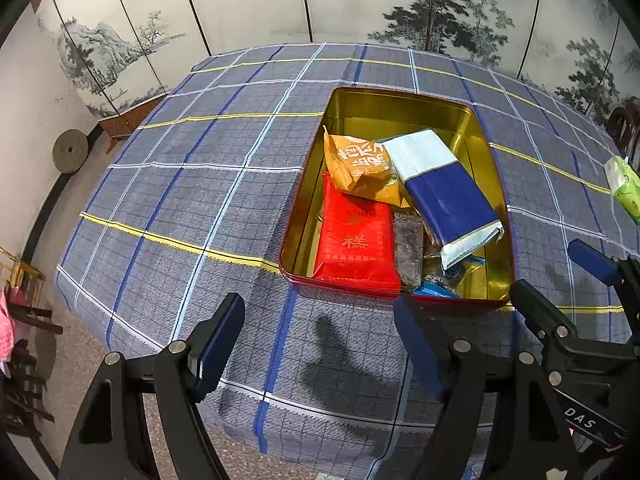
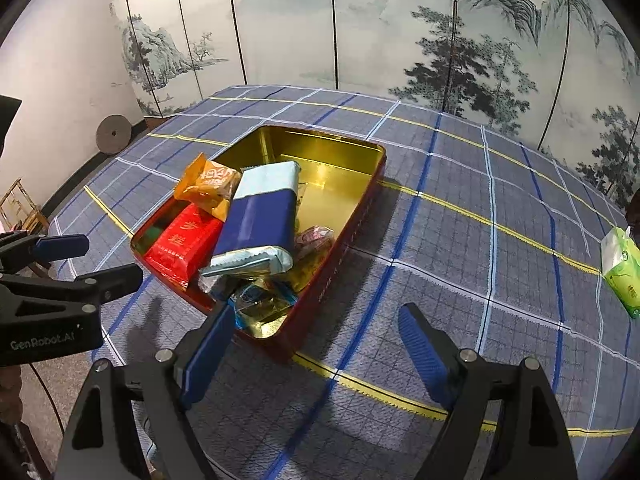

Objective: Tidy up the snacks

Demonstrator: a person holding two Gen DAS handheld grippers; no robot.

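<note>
A red tin with a gold inside (image 1: 400, 102) (image 2: 320, 140) stands on the plaid tablecloth. In it lie a red packet (image 1: 354, 240) (image 2: 182, 240), an orange packet (image 1: 360, 166) (image 2: 210, 184), a blue-and-white packet (image 1: 444, 192) (image 2: 260, 216) and small wrapped snacks (image 2: 260, 304). My left gripper (image 1: 320, 320) is open and empty, just in front of the tin's near edge. My right gripper (image 2: 316, 328) is open and empty, at the tin's near right corner; it also shows at the right of the left wrist view (image 1: 560, 280).
A green tissue pack (image 1: 624, 188) (image 2: 620, 272) lies on the cloth far right of the tin. A painted folding screen stands behind the table. A round stone disc (image 1: 70, 151) leans against the left wall. Chairs stand on the floor at left.
</note>
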